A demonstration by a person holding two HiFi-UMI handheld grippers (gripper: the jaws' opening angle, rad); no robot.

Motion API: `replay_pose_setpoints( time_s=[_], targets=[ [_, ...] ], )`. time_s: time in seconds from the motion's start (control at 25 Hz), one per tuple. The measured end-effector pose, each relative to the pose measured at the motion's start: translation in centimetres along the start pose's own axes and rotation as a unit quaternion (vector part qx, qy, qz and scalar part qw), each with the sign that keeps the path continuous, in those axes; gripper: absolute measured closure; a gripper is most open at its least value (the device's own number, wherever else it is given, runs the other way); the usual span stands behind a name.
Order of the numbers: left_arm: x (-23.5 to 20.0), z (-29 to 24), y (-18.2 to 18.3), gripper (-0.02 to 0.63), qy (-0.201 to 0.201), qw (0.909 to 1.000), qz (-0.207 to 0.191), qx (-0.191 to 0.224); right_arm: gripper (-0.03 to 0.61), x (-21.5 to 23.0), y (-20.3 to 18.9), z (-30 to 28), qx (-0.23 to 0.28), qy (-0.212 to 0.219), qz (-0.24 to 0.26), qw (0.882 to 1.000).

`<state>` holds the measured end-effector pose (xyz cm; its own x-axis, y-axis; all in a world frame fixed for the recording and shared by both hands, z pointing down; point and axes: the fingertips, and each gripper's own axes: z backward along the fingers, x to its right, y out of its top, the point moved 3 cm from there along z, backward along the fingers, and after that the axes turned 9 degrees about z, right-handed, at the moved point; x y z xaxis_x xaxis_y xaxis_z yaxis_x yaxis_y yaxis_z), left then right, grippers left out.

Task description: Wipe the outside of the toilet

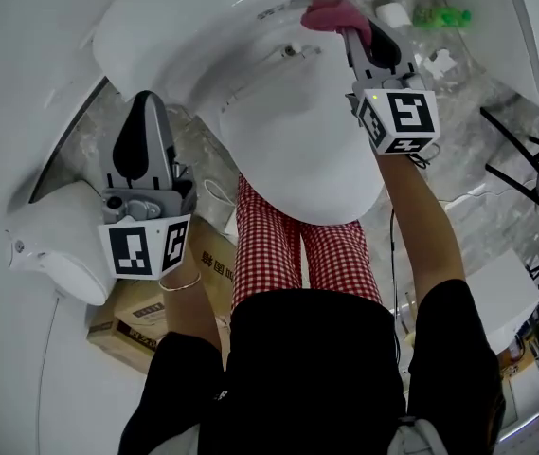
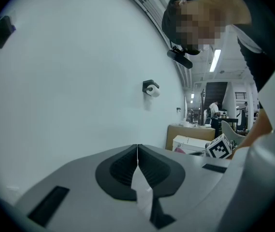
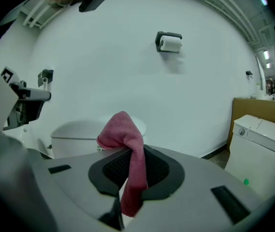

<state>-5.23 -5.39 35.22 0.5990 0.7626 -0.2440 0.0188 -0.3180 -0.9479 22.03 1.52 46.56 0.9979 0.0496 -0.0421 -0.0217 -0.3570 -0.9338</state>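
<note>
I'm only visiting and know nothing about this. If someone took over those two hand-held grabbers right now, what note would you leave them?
Right gripper: shut on the pink cloth, at the back of the lid of the toilet, next to the tank.
Left gripper: shut, empty, held off to the toilet's side.
Done: can't tell how much has been wiped; no marks show.
Left: probably the lid, tank and bowl sides; treat all as still to do.

Glossy smooth toilet (image 1: 297,150), fuzzy pink cloth (image 1: 331,14), matt cardboard box (image 1: 132,322)
</note>
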Motion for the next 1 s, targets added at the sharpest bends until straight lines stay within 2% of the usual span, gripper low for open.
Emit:
replay_pose_setpoints(
  time_s=[0.2,0.52,0.68,0.88,1.0],
  targets=[
    [2.4,0.8,0.2,0.603,0.008,0.9999,0.003,0.012,0.515,1.6,1.7,3.6,0.028,0.01,-0.021,0.999],
    [6.2,2.2,2.3,0.603,0.009,0.9994,-0.008,0.031,0.515,2.3,4.9,8.9,0.061,0.047,-0.013,0.997],
    [7.9,3.5,5.0,0.603,0.01,0.9987,-0.017,0.047,0.515,1.8,7.0,12.2,0.07,0.06,-0.016,0.996],
    [9.2,4.4,9.8,0.603,-0.005,0.9967,-0.021,0.078,0.515,0.7,11.5,16.2,0.099,0.069,-0.012,0.993],
    [10.2,5.4,10.8,0.603,-0.035,0.9965,-0.051,0.056,0.515,-0.2,14.1,18.1,0.12,0.055,-0.014,0.991]
  ],
)
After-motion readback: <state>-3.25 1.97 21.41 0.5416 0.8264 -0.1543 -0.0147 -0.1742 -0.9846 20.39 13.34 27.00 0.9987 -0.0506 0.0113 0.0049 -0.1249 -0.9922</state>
